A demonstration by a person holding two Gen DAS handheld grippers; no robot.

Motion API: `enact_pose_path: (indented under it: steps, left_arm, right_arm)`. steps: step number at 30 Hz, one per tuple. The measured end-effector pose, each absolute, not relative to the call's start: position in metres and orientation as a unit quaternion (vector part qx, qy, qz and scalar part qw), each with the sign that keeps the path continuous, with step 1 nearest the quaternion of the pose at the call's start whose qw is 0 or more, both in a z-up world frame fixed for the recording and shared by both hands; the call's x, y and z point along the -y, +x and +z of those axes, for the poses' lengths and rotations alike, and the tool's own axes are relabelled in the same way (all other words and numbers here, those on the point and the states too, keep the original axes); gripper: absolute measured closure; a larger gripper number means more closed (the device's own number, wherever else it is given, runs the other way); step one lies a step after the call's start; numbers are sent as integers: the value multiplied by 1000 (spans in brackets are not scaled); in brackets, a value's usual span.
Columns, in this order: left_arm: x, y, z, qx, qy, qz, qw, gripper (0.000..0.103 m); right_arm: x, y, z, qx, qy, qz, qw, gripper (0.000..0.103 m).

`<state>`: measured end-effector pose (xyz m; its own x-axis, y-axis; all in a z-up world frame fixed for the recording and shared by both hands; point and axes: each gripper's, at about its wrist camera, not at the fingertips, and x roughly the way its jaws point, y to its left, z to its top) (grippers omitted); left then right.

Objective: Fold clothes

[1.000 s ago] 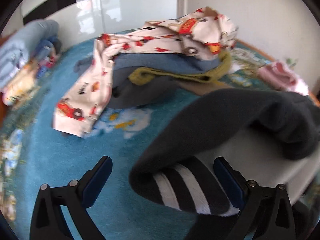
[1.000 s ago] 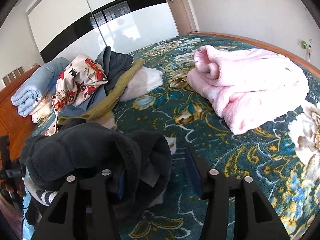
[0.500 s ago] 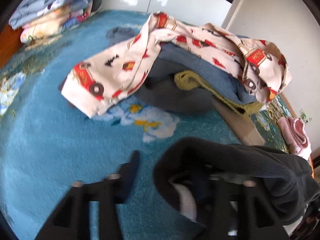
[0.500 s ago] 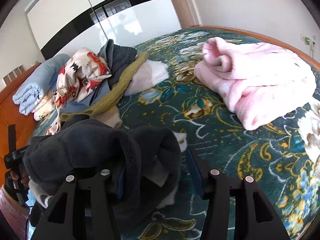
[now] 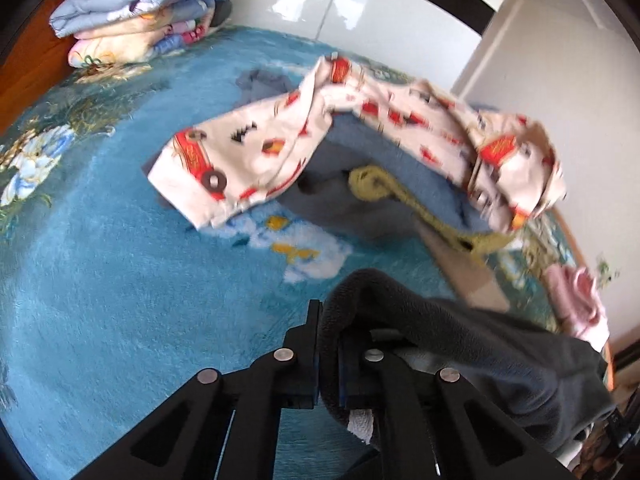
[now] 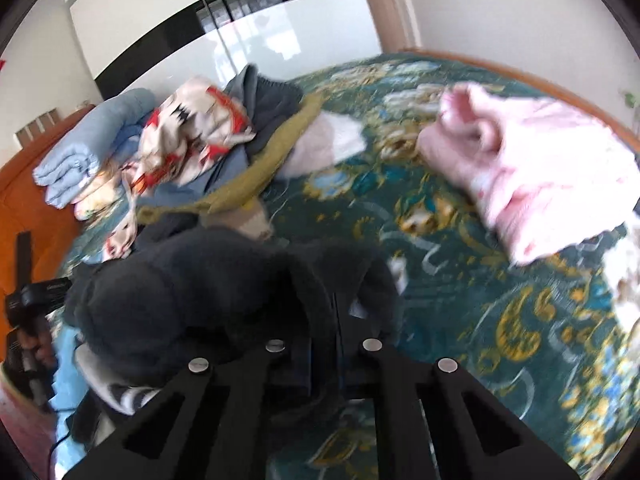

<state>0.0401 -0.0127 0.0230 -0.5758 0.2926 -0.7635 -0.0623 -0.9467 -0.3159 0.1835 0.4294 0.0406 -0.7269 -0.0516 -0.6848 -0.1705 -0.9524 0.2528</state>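
A dark grey fleece garment with a white lining hangs between both grippers above the bed. My left gripper is shut on one edge of it. My right gripper is shut on another edge of the same garment. Behind it lies a heap of unfolded clothes: a cream top with red car prints, a blue garment and an olive one. The heap also shows in the right wrist view.
The bed is covered by a blue and green floral blanket. Folded quilts are stacked at the headboard. A folded pink garment lies on the bed at the right. A white wardrobe stands beyond the bed.
Both grippers were open around the dark fleece a second ago and have shut on its edges. The left gripper has swung so the clothes heap sits further off.
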Motion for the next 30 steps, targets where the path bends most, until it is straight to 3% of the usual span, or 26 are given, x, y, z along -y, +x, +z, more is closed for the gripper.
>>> enact_pose_path:
  steps: [3, 9, 16, 21, 26, 30]
  left_arm:
    - [0, 43, 59, 96, -415, 899, 103, 97]
    - [-1, 66, 175, 80, -316, 938, 120, 98]
    - [37, 163, 331, 13, -123, 984, 127, 97]
    - [50, 232, 357, -88, -38, 993, 71, 97]
    - [85, 295, 352, -79, -24, 994, 74, 97]
    - [104, 362, 354, -133, -4, 989, 71, 97]
  right_arm:
    - [-426, 178, 71, -125, -347, 928, 50, 97]
    - [-418, 180, 183, -68, -262, 959, 82, 98]
    - [-413, 232, 304, -62, -139, 985, 77, 98]
    - [-391, 272, 349, -50, -80, 994, 59, 97]
    - [-374, 314, 347, -44, -62, 997, 28, 97]
    - [-368, 369, 354, -39, -28, 999, -7, 97]
